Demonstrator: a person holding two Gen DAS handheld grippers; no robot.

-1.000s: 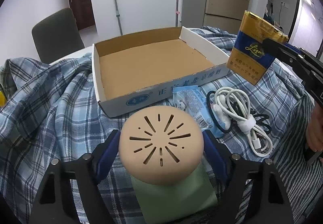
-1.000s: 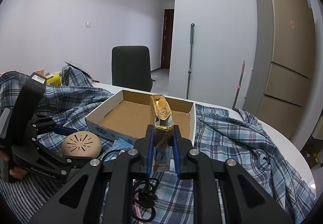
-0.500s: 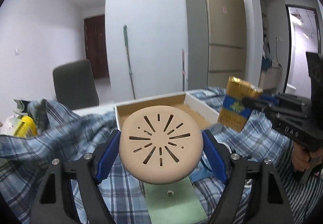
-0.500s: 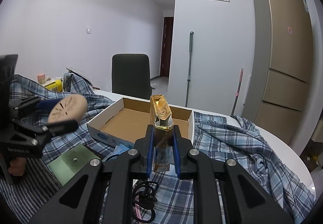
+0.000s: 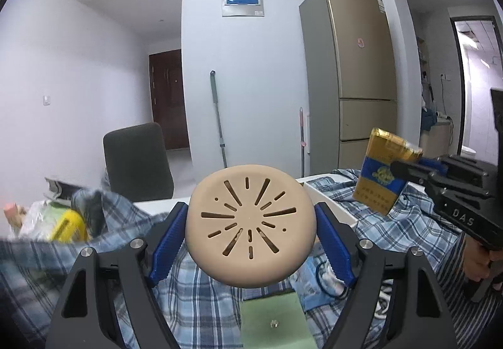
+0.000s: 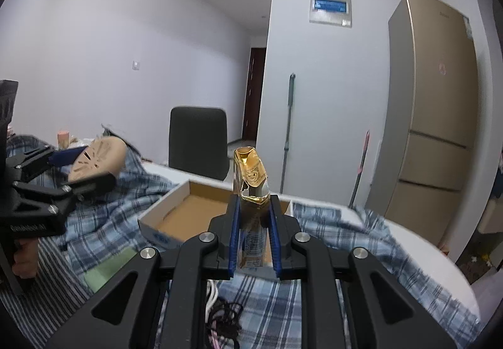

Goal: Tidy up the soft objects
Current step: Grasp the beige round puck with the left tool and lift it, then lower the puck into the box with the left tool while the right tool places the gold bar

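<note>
My left gripper point(image 5: 251, 234) is shut on a round beige soft pad with slits point(image 5: 250, 225) and holds it up in the air above the plaid cloth; it also shows in the right wrist view point(image 6: 94, 157). My right gripper point(image 6: 254, 220) is shut on a gold and blue cigarette pack point(image 6: 251, 188), held upright above the near edge of the open cardboard box point(image 6: 195, 210). The pack shows at the right of the left wrist view point(image 5: 382, 179). The box is mostly hidden behind the pad in the left wrist view.
A blue plaid shirt point(image 6: 339, 242) covers the white table point(image 6: 440, 258). A green card point(image 5: 273, 320), a blue packet point(image 5: 320, 273) and cables point(image 6: 220, 311) lie on it. A yellow item point(image 5: 67, 226) sits at the left. A grey chair point(image 6: 198, 141) stands beyond the table.
My left gripper has lifted the beige pad off the green card and tilted upward. My right gripper has risen a little with the cigarette pack, toward the box.
</note>
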